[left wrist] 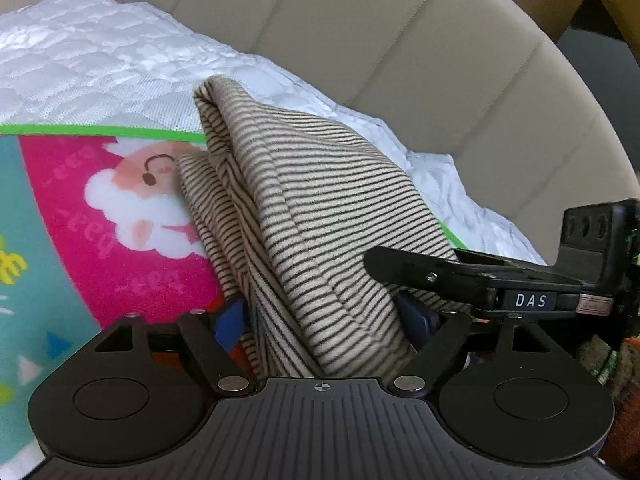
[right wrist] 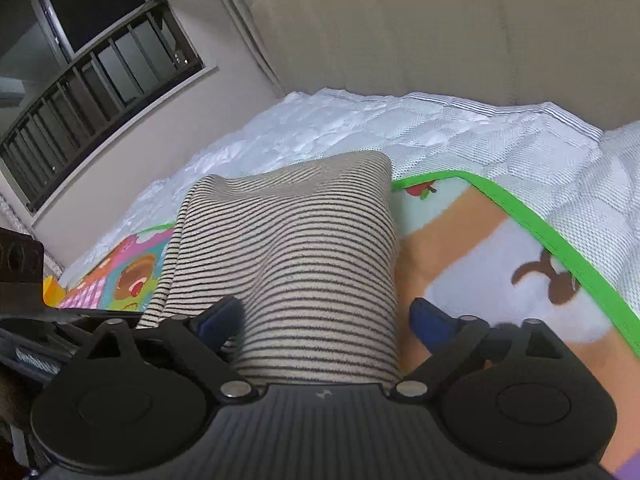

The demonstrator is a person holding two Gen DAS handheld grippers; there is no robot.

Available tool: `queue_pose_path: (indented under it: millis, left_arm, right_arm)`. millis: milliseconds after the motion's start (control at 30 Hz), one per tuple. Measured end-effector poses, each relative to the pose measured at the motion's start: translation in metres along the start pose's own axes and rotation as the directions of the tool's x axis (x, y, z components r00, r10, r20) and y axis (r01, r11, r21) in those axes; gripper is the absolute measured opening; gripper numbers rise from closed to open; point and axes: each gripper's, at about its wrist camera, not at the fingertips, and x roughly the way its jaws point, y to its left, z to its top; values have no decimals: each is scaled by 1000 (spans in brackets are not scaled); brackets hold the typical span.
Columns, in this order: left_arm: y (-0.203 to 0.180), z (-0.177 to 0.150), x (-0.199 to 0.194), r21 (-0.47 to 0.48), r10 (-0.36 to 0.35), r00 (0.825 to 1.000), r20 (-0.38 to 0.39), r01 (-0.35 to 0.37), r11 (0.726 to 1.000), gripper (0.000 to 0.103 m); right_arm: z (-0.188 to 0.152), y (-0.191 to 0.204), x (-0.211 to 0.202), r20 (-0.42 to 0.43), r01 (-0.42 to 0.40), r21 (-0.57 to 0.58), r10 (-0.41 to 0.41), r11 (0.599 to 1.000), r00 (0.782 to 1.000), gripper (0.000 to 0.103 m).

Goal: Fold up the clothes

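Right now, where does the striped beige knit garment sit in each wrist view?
Left wrist: striped beige knit garment fills the centre, bunched, running down between the tongs.
Right wrist: it fills centre-left, draped toward the camera.
Shared landmark: the green-edged cartoon play mat under it, on the white quilted mattress.

Bed with white quilted mattress cover [left wrist: 100, 64], textured, filling upper left of the left wrist view and the middle band of the right wrist view [right wrist: 460, 128]. Backed by beige padded headboard [left wrist: 380, 32] with vertical seams. On the cover: colourful cartoon-print play mat [left wrist: 80, 220] with green edging, lower left in left view, right half in right view [right wrist: 472, 248]. On the mat: striped beige-and-black garment [right wrist: 304, 248], bunched, far end overhanging onto the white cover.
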Motion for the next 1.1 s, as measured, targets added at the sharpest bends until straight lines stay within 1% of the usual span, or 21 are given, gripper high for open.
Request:
queue_pose_path:
  millis: [100,167,233,300,333,367,433,500,567,700,767,833,867,900,967,1000,1067,1100]
  left_arm:
    - [-2,15,-28,7,24,996,89,-25,1000,80]
    - [-4,25,-33,-6,21,990,136,-21,1000,80]
    - [-7,33,-22,11,47,990,134,-49,999,75]
    - [-5,37,-3,20,101,990,96,-103,994,70]
    - [0,38,8,16,125,990,70,-126,992,72]
    - [6,37,16,7,128,990,52,-128,992,75]
    - [20,36,27,-47,104,994,43,-102,994,82]
    - [31,34,34,-88,83,996,41,-80,993,89]
    - [38,29,39,-106,70,996,46,-65,992,90]
    - [38,28,39,-103,68,996,49,-63,993,90]
    - [32,31,29,-84,94,992,78,-88,993,89]
    - [25,34,19,-63,121,986,111,-115,991,81]
    - [18,36,9,-38,147,977,155,-143,989,73]
    - [9,38,-3,-10,173,961,217,-175,984,73]
    - [-4,42,-20,27,165,935,313,-183,983,72]
    - [-9,45,-24,38,137,932,335,-159,987,71]
    - [-15,51,-18,51,66,947,315,-86,995,71]
    - [-16,54,-9,48,62,955,291,-80,996,68]
  right_arm:
    - [-3,5,-3,4,35,4,-35,999,999,98]
    - [-3,7,-3,6,50,7,-50,999,999,99]
    - [-3,11,-3,11,72,-10,-72,997,997,100]
    - [-2,18,-5,19,90,-46,-89,995,996,101]
    - [-2,23,-7,24,94,-68,-93,993,995,101]
    - [-2,27,-9,30,99,-90,-96,991,995,102]
    - [-5,39,-12,35,67,-151,-63,986,997,103]
    - [-9,49,-6,28,107,-213,-104,971,994,103]
    - [-14,57,2,31,152,-267,-149,952,988,103]
    - [-15,64,9,35,189,-280,-187,941,982,103]
    - [-17,67,10,38,203,-290,-200,935,979,103]
    - [-18,68,10,41,209,-297,-206,932,978,103]
    - [-18,69,10,43,211,-301,-208,930,977,103]
    - [-19,68,10,44,211,-300,-208,930,977,103]
    - [-20,67,9,47,212,-295,-207,932,977,103]
    - [-20,67,9,48,212,-295,-208,931,977,103]
    - [-19,67,10,48,213,-298,-209,931,977,103]
    - [-19,67,10,48,214,-299,-209,930,977,103]
